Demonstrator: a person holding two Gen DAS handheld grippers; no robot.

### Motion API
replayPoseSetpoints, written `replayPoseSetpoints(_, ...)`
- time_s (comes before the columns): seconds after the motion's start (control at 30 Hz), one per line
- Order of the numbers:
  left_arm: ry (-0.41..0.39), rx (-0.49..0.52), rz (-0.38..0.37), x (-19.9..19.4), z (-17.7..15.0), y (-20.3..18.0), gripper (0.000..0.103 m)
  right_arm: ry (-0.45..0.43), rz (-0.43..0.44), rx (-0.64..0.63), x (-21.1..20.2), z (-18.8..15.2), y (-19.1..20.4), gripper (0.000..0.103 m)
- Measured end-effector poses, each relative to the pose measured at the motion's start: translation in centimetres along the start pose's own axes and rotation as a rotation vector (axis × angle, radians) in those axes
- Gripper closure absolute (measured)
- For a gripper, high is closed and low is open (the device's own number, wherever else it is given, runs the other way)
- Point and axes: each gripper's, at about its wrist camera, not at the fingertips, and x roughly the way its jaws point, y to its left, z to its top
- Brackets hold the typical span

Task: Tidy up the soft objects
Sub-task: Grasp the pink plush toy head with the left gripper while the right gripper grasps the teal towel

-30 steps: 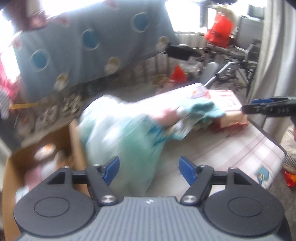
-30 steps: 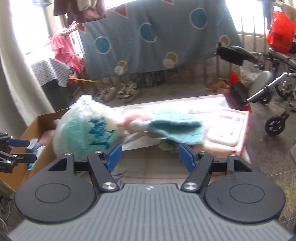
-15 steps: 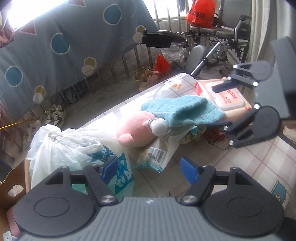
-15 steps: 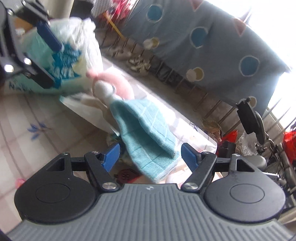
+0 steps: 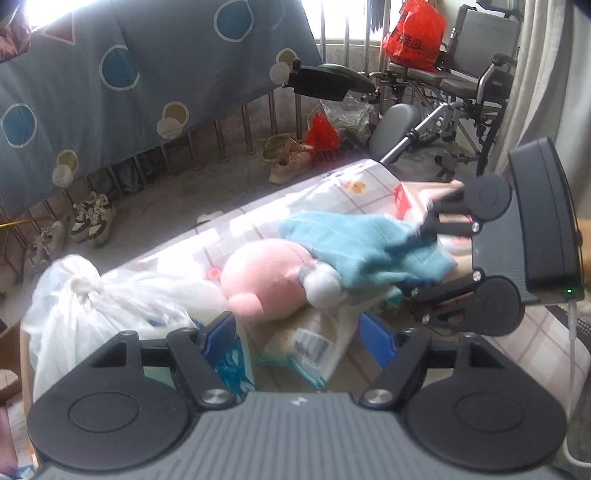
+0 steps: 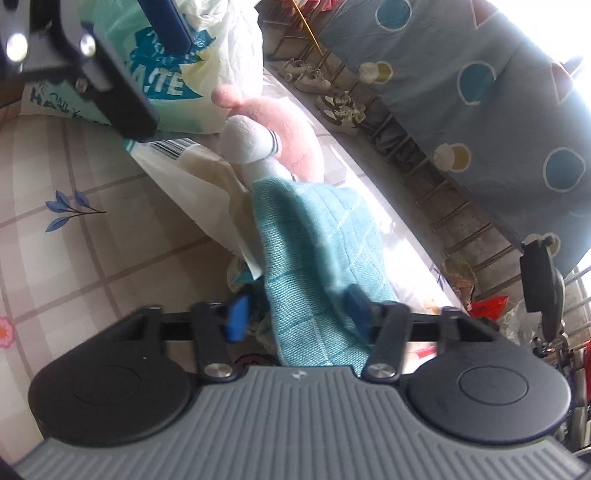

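A teal cloth (image 5: 351, 240) lies draped over a pink plush toy (image 5: 266, 277) on the checked table (image 5: 546, 332). Beside them are a tied white plastic bag (image 5: 92, 314) and a flat packet with a barcode (image 5: 310, 343). My left gripper (image 5: 299, 338) hangs open above the packet, between bag and plush, with nothing in it. My right gripper (image 6: 299, 314) is turned on its side, and its jaws are closing with the end of the teal cloth (image 6: 317, 240) between them. The pads do not visibly press on it. The right gripper (image 5: 417, 260) also shows from the left wrist.
A red and white wipes pack (image 5: 406, 195) lies under the cloth's far end. Beyond the table are a blue spotted sheet (image 5: 110, 74) on railings, shoes (image 5: 92, 218), a wheelchair (image 5: 443, 92) and a red bag (image 5: 413, 33). The left gripper's finger (image 6: 166, 26) sits near the bag.
My right gripper has rolled onto its side, come down to the teal cloth and narrowed its jaws around it. My left gripper has slid from the bag toward the plush, still open.
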Motion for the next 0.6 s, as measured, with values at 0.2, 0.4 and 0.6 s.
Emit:
replayPoseSetpoints(0.2, 0.031, -0.093, 0.029, 3.6, 3.8, 1.4, 0.022, -0.016, -0.023, 0.244, 0.0, -0.7, -3.1, 0.097)
replayPoseSetpoints(0.4, 0.169, -0.180, 0.061, 9.3, 7.0, 3.2, 0.006, -0.124, -0.011, 0.503, -2.9, -3.3, -5.3, 0.098)
replayPoseSetpoints(0.6, 0.360, -0.144, 0.034, 12.9, 6.4, 2.9, 0.002, -0.179, 0.102, 0.727, -4.6, -6.2, -7.3, 0.098)
